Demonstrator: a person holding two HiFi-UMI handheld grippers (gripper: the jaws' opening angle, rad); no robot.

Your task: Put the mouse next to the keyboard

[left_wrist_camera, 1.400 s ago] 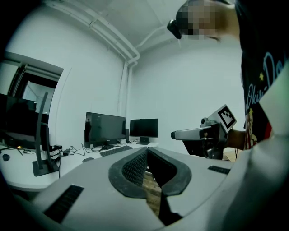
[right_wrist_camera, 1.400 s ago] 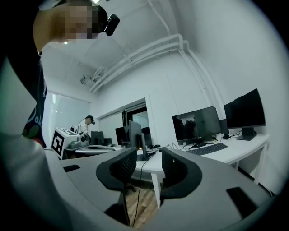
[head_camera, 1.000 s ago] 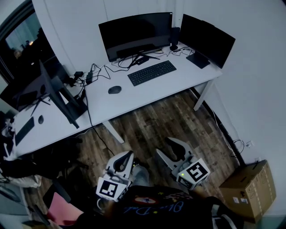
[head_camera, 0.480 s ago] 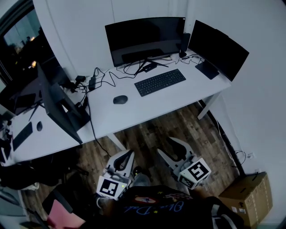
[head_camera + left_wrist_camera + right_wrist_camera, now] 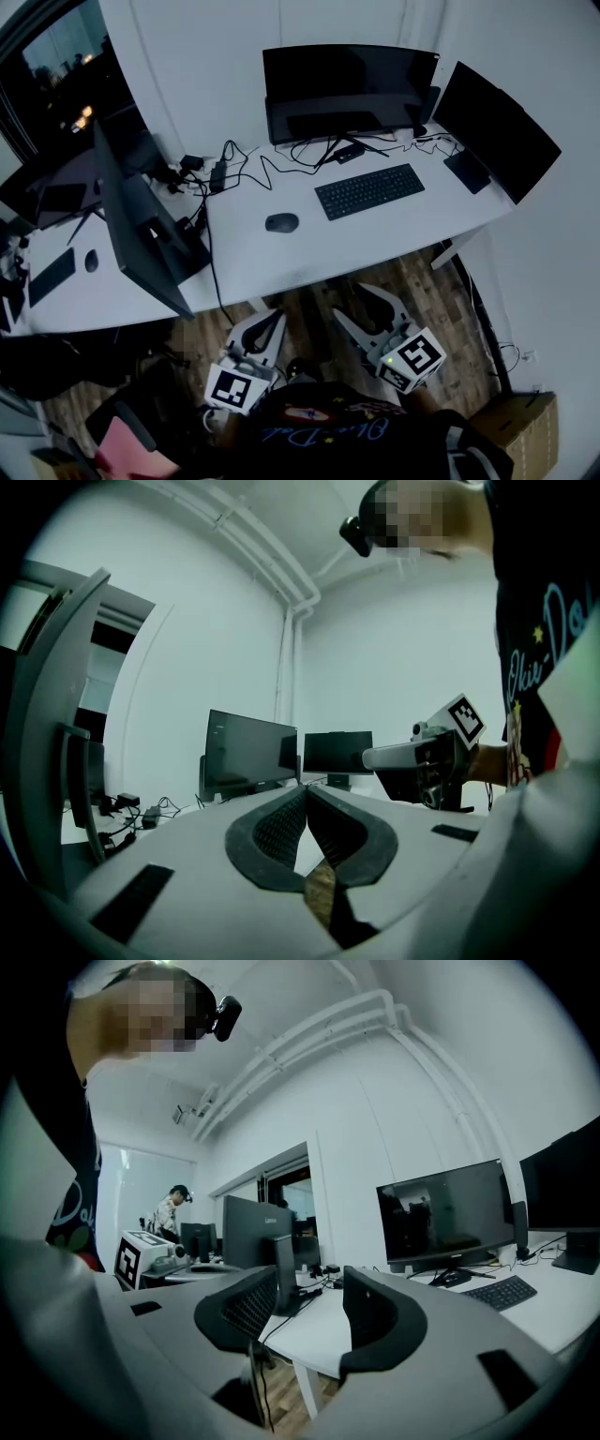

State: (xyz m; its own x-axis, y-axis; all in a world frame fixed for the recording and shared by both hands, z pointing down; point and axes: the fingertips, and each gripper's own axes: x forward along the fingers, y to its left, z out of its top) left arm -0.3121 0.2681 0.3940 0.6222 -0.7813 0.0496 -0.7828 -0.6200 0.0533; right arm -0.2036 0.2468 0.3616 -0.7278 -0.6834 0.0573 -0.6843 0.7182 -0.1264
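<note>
A dark mouse (image 5: 281, 222) lies on the white desk (image 5: 281, 262), left of the black keyboard (image 5: 369, 190) and well apart from it. Both grippers hang low over the wood floor, short of the desk's front edge and far from the mouse. The left gripper (image 5: 267, 325) is shut, its tips touching in the left gripper view (image 5: 306, 791), with nothing held. The right gripper (image 5: 359, 305) has its jaws apart and opening, and nothing is between them (image 5: 309, 1290). The keyboard (image 5: 506, 1292) shows at the right of the right gripper view.
Two dark monitors (image 5: 347, 84) (image 5: 495, 131) and loose cables (image 5: 253, 159) stand at the desk's back. A second desk at the left carries another monitor (image 5: 141, 225), keyboard (image 5: 52, 275) and mouse. A cardboard box (image 5: 525, 427) sits on the floor at the right. Another person (image 5: 169, 1211) stands far off.
The head view has swung, so the desk now sits lower and further right in it and looks nearer. Both grippers stay low in front of the body.
</note>
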